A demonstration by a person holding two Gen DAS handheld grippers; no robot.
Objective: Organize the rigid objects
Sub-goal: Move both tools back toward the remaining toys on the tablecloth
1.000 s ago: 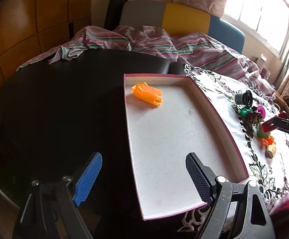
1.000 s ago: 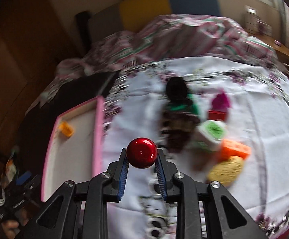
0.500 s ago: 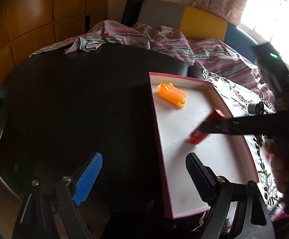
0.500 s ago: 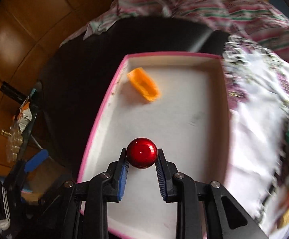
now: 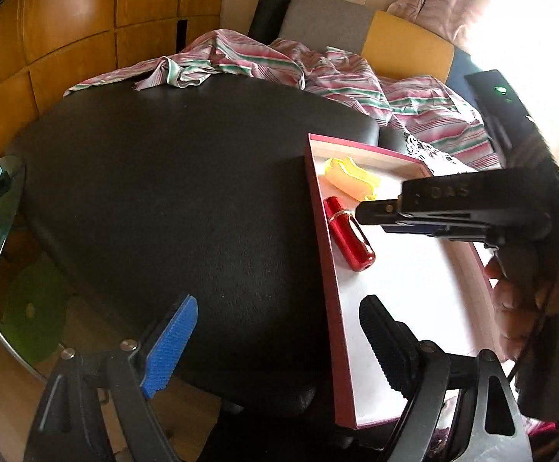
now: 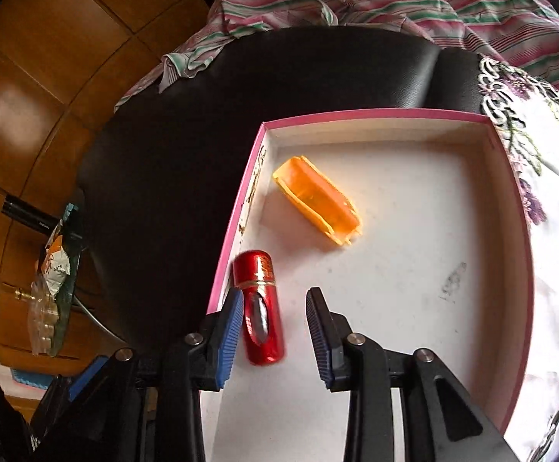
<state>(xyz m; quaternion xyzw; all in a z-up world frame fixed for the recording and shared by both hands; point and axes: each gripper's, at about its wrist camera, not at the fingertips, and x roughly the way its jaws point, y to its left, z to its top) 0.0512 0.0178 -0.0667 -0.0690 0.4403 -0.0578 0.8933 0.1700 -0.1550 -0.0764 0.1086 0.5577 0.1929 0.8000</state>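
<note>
The red bottle (image 6: 259, 310) lies on its side on the white floor of the pink-rimmed tray (image 6: 375, 114), close along the tray's left wall, cap end pointing away from the right wrist camera. The right gripper (image 6: 275, 331) hangs just over it with its jaws spread. The bottle sits in the gap, nearer the left finger and perhaps touching it, well clear of the other; nothing is pinched. That reads as a release: the bottle is set down where it belongs, and the wide jaws leave room to lift away without dragging it.

An orange plastic case (image 6: 316, 204) lies further in, toward the far corner, apart from the bottle, so the two pieces form a loose row along the left wall.

The left gripper (image 5: 275, 342) hovers over the black surface (image 5: 171, 177) and the tray's near edge, jaws spread and empty, probably waiting.
</note>
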